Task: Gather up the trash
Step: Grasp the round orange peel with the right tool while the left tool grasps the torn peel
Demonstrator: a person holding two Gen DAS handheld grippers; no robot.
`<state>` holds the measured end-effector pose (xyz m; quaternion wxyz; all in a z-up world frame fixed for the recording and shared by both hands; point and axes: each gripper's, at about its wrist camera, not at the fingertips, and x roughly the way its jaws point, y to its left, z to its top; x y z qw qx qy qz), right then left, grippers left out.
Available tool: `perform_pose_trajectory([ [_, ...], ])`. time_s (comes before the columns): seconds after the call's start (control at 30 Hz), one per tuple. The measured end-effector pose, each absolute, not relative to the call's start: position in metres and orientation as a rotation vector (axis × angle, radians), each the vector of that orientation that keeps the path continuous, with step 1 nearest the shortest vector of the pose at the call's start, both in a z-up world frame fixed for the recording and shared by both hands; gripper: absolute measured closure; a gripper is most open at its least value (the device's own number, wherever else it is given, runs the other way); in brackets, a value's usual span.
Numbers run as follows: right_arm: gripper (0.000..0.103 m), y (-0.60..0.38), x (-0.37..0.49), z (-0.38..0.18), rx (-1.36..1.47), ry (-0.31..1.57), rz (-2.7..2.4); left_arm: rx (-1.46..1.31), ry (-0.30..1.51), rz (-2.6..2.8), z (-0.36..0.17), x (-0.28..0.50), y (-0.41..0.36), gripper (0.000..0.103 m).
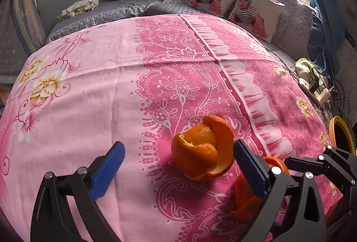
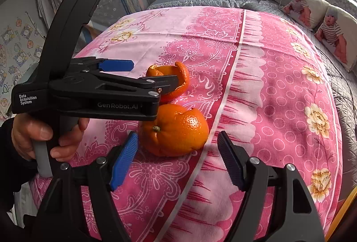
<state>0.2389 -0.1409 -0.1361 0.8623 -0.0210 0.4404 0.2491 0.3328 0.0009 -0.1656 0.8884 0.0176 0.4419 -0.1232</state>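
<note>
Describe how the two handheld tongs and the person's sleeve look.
Both tongs, left and right, have black frames with silver rivets and ribbed blue pads. The left one carries white lettering and a grey handle. The sleeve is dark.

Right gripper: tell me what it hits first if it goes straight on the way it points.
The right gripper, jaws open, would probably first meet the rounder orange peel shell with the stem, lying on the pink floral bedspread just ahead; depth is uncertain.

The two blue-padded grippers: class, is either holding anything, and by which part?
Nothing is held. The left gripper and right gripper are open, each framing a curled orange peel piece untouched on the pink cloth.
</note>
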Motion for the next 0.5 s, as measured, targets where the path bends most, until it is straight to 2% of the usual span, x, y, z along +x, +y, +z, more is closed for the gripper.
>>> perform_pose_trajectory([
  [0.17, 0.033, -0.138, 0.246, -0.138, -0.044, 0.934, 0.53, 0.034, 0.923, -0.257, -0.167, 0.335, 0.002, 0.009],
  [0.33, 0.034, -0.134, 0.249, -0.142, -0.047, 0.949, 0.542, 0.028, 0.929, -0.254, -0.168, 0.336, 0.003, 0.013],
  [0.4, 0.037, -0.134, 0.25, -0.144, -0.044, 0.955, 0.544, 0.025, 0.933, -0.251, -0.169, 0.337, 0.004, 0.016],
  [0.43, 0.042, -0.134, 0.251, -0.144, -0.04, 0.958, 0.548, 0.024, 0.936, -0.248, -0.17, 0.337, 0.004, 0.018],
  [0.5, 0.045, -0.134, 0.251, -0.144, -0.038, 0.963, 0.546, 0.02, 0.944, -0.249, -0.172, 0.338, 0.005, 0.025],
])
